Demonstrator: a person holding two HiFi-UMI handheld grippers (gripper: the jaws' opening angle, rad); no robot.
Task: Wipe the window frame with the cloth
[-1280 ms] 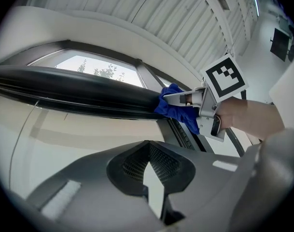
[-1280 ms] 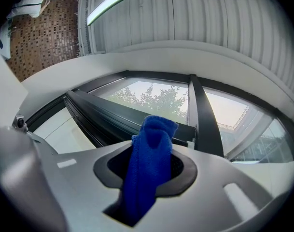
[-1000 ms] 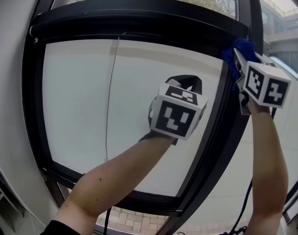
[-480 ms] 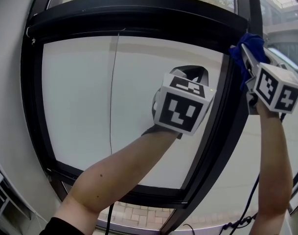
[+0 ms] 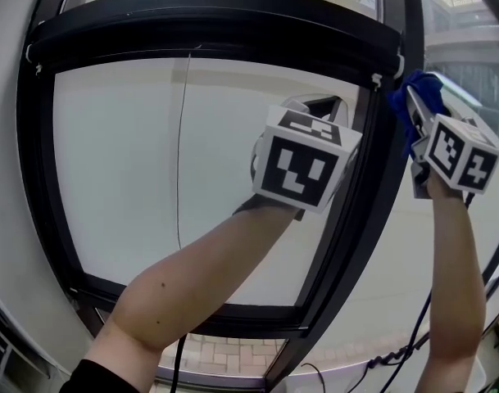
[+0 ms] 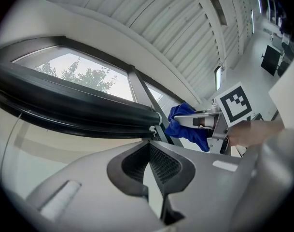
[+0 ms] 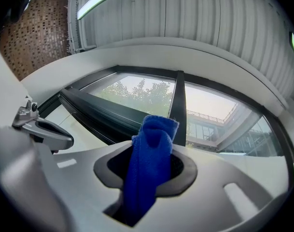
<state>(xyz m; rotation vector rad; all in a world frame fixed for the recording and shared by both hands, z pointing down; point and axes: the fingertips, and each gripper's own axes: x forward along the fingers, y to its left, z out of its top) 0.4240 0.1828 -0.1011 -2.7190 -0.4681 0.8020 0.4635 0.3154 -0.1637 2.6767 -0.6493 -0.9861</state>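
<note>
Dark window frame (image 5: pixel 38 170) around a pale pane, my left gripper (image 5: pixel 321 105) raised in front of the pane, jaws closed together on nothing, my right gripper (image 5: pixel 415 109) clamped on the blue cloth (image 5: pixel 409 87), cloth right beside the frame's upright bar near its top.

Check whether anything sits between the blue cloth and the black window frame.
Nothing visible does. The cloth in the right gripper is right beside the frame's upright bar; the left gripper is on the bar's other side.
</note>
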